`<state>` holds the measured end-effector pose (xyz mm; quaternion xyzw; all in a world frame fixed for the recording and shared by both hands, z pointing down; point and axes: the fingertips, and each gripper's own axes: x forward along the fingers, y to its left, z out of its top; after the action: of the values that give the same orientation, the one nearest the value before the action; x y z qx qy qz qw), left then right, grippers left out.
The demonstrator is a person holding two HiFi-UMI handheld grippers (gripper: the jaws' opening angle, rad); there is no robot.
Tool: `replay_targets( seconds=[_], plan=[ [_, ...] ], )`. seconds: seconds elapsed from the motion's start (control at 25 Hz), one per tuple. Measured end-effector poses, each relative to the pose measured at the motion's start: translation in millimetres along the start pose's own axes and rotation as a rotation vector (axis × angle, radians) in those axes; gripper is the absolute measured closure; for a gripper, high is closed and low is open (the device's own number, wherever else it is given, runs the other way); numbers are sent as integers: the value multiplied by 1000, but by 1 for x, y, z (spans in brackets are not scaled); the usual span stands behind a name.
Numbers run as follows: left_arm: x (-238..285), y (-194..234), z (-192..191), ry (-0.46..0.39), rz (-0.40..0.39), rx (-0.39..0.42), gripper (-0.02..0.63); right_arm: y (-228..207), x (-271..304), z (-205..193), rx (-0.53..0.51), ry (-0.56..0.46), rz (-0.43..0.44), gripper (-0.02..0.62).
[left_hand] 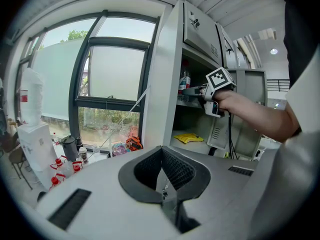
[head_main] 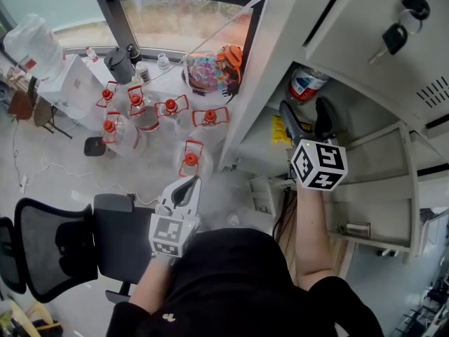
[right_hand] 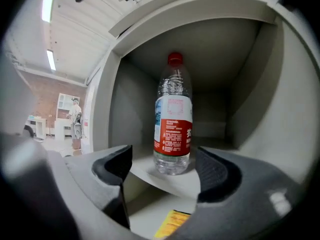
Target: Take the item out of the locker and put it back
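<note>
A clear water bottle (right_hand: 173, 119) with a red cap and a red label stands upright on the shelf of the grey locker (right_hand: 250, 84). My right gripper (right_hand: 162, 166) is open just in front of the bottle, and its pads do not touch it. In the head view the right gripper (head_main: 306, 114) reaches into the open compartment below the bottle (head_main: 306, 84). My left gripper (head_main: 186, 188) hangs low at my left side with its jaws together and nothing in them. The left gripper view shows the left gripper (left_hand: 162, 156) pointing towards the locker, with the bottle (left_hand: 185, 81) far off.
A yellow packet (head_main: 279, 130) lies on the shelf below the bottle. Keys (head_main: 394, 37) hang in an upper locker door. Several large water jugs with red caps (head_main: 168, 107) stand on the floor by the window. A black office chair (head_main: 49, 248) is at my left.
</note>
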<state>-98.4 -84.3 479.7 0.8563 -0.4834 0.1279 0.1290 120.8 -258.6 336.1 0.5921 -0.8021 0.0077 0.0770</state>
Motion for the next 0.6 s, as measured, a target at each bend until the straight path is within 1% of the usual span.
replay_targets(
  seconds=[0.16, 0.36, 0.6],
  plan=[
    [-3, -1, -2, 2, 1, -1, 591, 11, -18, -5, 29, -25, 20, 202],
    [-7, -2, -5, 7, 7, -3, 591, 28, -37, -18, 54, -29, 61, 207],
    [-13, -2, -8, 9, 15, -9, 591, 59, -54, -39, 67, 2, 139, 211]
  ],
)
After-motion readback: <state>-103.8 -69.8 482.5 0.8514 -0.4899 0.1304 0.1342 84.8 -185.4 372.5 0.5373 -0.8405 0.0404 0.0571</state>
